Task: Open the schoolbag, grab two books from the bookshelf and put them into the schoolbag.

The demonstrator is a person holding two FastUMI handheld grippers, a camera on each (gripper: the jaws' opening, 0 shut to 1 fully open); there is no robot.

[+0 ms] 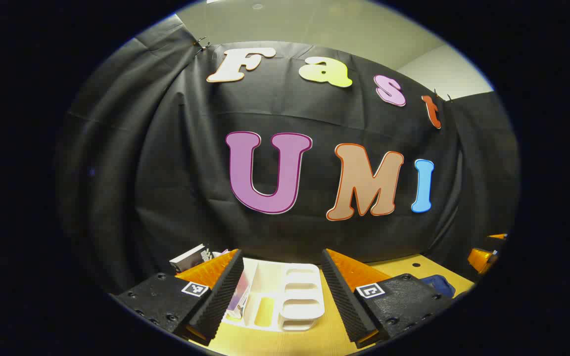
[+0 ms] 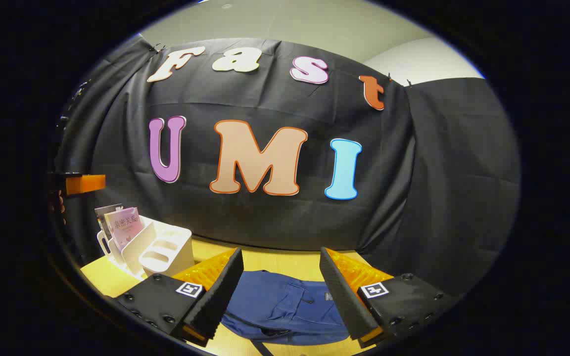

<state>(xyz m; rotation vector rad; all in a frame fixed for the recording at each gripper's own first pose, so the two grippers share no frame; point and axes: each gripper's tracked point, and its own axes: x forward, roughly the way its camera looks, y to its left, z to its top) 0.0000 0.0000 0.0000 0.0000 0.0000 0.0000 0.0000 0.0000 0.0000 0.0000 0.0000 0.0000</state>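
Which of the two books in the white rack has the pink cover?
The front book, the one nearer the rack's empty slots. Its cover is pink, while the book behind it looks dark grey and is mostly hidden.

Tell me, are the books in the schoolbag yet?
Not yet. Nothing looks done: the blue schoolbag lies flat on the table and no books show in it, while books stand in the white bookshelf. In hand: nothing; the left gripper faces the bookshelf and the right gripper hangs open over the schoolbag. Left: opening it, grabbing two books, packing them.
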